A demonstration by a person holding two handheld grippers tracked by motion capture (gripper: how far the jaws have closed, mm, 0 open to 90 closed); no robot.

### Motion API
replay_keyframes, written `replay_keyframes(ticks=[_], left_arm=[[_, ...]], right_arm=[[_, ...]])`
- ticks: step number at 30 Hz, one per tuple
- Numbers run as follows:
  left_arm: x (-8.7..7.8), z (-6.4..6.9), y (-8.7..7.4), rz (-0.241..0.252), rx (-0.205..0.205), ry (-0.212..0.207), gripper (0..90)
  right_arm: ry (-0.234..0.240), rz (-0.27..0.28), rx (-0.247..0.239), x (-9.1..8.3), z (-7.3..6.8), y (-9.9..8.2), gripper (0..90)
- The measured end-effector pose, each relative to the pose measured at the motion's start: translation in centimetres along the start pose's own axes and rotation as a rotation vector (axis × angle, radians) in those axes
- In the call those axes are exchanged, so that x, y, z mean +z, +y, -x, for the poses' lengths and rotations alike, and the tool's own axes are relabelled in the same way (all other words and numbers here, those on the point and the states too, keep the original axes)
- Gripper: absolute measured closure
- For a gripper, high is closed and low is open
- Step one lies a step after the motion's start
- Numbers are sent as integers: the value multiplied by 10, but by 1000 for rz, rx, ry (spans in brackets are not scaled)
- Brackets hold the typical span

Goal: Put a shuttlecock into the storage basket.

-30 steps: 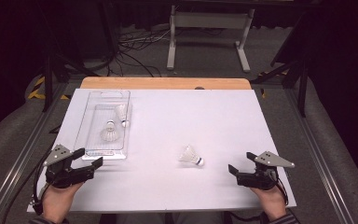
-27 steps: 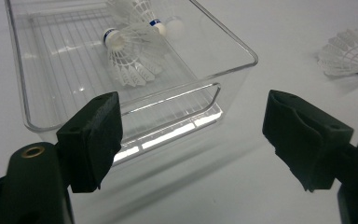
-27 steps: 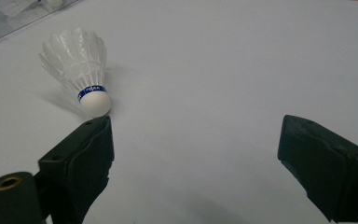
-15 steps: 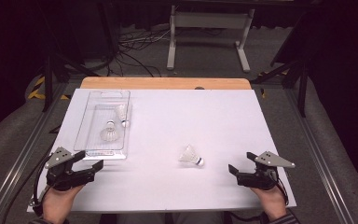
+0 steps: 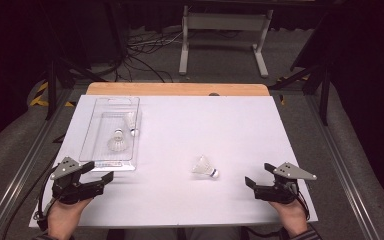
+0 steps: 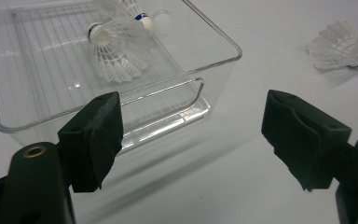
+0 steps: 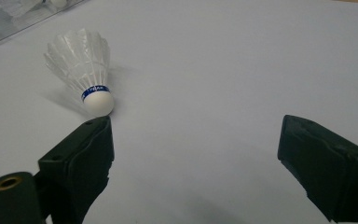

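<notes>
A clear plastic tray (image 5: 96, 131) lies at the left of the white table and holds two white shuttlecocks (image 5: 118, 141) (image 5: 130, 121). A third shuttlecock (image 5: 203, 166) lies on its side on the table, right of centre. My left gripper (image 5: 102, 171) is open just in front of the tray's near end. In the left gripper view the tray wall (image 6: 214, 51) and a shuttlecock (image 6: 114, 51) sit beyond its open fingers (image 6: 93, 140). My right gripper (image 5: 256, 175) is open a little to the right of the loose shuttlecock (image 7: 81, 67), and nothing is between its jaws.
The white sheet (image 5: 190, 125) covers the table, and a wooden strip (image 5: 180, 89) shows along the far edge. A metal stand (image 5: 222, 30) and cables are on the dark floor beyond. A corner of the tray (image 7: 18, 21) appears at the top left of the right gripper view.
</notes>
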State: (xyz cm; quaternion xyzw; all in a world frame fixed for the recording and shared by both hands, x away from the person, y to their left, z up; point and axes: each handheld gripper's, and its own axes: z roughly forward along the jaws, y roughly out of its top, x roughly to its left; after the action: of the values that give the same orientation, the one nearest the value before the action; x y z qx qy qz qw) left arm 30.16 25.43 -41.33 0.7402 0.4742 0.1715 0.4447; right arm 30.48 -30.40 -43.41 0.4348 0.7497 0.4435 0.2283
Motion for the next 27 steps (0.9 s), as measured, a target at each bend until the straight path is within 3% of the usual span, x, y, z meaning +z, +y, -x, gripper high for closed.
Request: replay_keyframes(ticks=[27], left_arm=[[5,13,18,-40,35,-24,216]], right_arm=[[1,-1,-5,0,-1,0,110]])
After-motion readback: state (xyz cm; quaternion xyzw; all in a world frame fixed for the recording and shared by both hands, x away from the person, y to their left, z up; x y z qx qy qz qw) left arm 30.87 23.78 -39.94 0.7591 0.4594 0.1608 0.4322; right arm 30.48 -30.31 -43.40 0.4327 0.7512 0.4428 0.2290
